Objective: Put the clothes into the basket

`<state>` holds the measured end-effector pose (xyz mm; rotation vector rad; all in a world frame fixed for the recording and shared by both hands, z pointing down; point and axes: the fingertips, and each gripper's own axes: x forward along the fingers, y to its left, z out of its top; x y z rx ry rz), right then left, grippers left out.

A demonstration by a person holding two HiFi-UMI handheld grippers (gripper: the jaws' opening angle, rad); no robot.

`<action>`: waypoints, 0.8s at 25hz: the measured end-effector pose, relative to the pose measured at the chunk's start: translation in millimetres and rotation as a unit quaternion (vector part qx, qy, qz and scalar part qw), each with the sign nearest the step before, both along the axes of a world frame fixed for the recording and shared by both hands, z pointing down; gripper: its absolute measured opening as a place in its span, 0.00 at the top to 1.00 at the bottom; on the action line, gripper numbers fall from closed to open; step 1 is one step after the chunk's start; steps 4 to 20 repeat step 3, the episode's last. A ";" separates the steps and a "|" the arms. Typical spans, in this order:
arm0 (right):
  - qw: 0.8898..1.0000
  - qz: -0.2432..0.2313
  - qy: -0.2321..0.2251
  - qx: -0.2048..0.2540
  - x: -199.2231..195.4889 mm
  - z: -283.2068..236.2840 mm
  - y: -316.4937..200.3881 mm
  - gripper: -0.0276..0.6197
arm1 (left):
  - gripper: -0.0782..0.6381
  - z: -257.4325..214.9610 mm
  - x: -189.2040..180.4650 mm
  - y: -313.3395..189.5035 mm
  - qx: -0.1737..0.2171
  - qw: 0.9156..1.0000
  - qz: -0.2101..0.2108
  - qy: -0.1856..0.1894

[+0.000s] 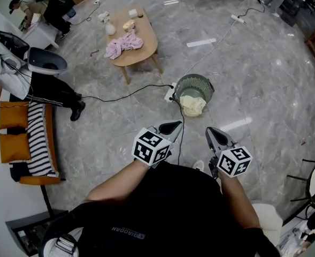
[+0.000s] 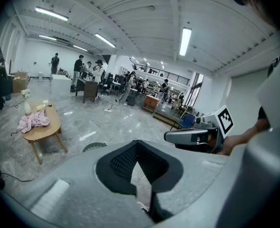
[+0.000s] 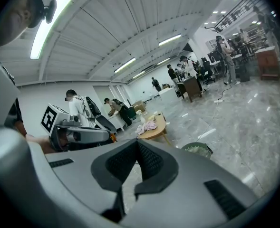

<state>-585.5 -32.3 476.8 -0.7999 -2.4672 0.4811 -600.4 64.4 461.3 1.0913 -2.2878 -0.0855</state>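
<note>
The left tool (image 1: 174, 126) has its jaws together with nothing between them: its own view shows the dark ribbed pads meeting at the tip, with only a wedge of floor (image 1: 253, 79) visible behind them. The right tool (image 1: 211, 132) is closed and empty in the same way. Both are held just in front of the person's black shirt (image 1: 168, 213), side by side but apart, and each carries a cube with black-and-white square markers. Each gripper view catches the other tool from the side, along with white ceiling beams, strip lights and distant people, none of which appear in the head view. Only the head view looks down into the basket (image 1: 197, 82), a round grey-green ribbed tub on the floor just ahead of the tools. A crumpled cream garment (image 1: 192, 105) lies at its near edge. The gripper views show little more than the basket's rim. A white power strip (image 1: 169, 94) and a black cable (image 1: 125, 95) lie beside it. Well beyond the basket stands a low oval wooden desk (image 1: 146, 44). A pink garment (image 1: 123, 43) lies bunched on it, soft and wrinkled, one end trailing toward the desk's edge, next to a few small pale items. All three views show it. A pale print on the shirt, seen upside down, is too small to read reliably.
</note>
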 end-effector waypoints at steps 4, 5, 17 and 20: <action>1.000 0.001 0.000 0.000 -1.1 -0.5 -1.8 0.94 | 0.89 -0.9 -1.8 -1.2 0.001 1.000 -0.001 -0.001; 1.000 0.001 0.000 0.000 -1.1 -0.5 -1.8 0.94 | 0.89 -0.9 -1.8 -1.2 0.001 1.000 -0.001 -0.001; 1.000 0.001 0.000 0.000 -1.1 -0.5 -1.8 0.94 | 0.89 -0.9 -1.8 -1.2 0.001 1.000 -0.001 -0.001; 1.000 0.001 0.000 0.000 -1.1 -0.5 -1.8 0.94 | 0.89 -0.9 -1.8 -1.2 0.001 1.000 -0.001 -0.001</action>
